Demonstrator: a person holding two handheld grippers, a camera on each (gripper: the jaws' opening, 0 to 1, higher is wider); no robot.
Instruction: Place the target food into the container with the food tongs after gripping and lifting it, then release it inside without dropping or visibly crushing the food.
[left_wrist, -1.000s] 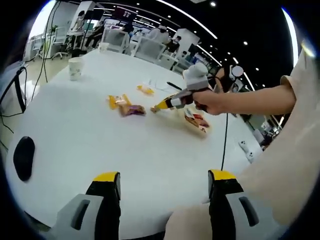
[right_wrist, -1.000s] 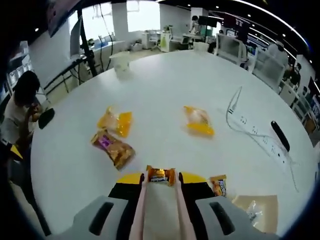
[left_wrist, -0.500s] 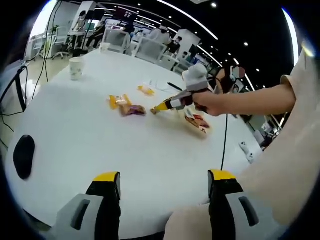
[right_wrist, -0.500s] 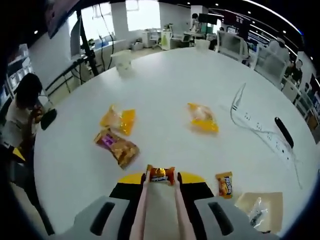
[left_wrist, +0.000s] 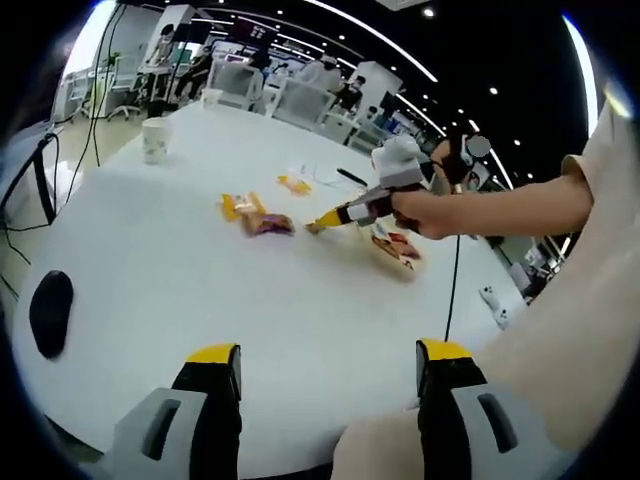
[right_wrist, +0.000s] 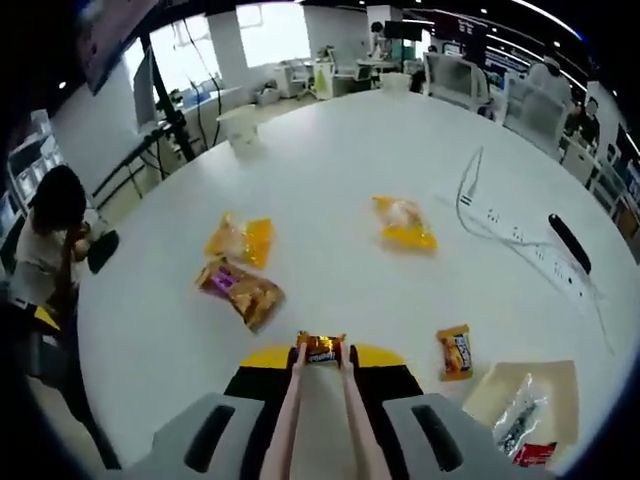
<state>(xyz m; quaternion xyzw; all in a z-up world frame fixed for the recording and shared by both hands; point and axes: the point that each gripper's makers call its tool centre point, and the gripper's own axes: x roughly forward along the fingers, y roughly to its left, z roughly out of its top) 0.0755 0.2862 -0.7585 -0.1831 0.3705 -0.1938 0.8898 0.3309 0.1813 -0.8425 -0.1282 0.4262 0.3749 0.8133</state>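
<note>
Right gripper (right_wrist: 320, 352) clamped on pink food tongs (right_wrist: 318, 420); tong tips pinching small orange snack packet (right_wrist: 320, 347), lifted above white table (right_wrist: 330, 190); left gripper (left_wrist: 327, 372) jaws spread wide over table's near edge, holding nothing; tan container (right_wrist: 525, 405) near table's right edge.

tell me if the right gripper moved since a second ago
Yes. In the left gripper view the right gripper has shifted right, away from the purple snack packet on the white table; it holds tongs pinching an orange candy.
</note>
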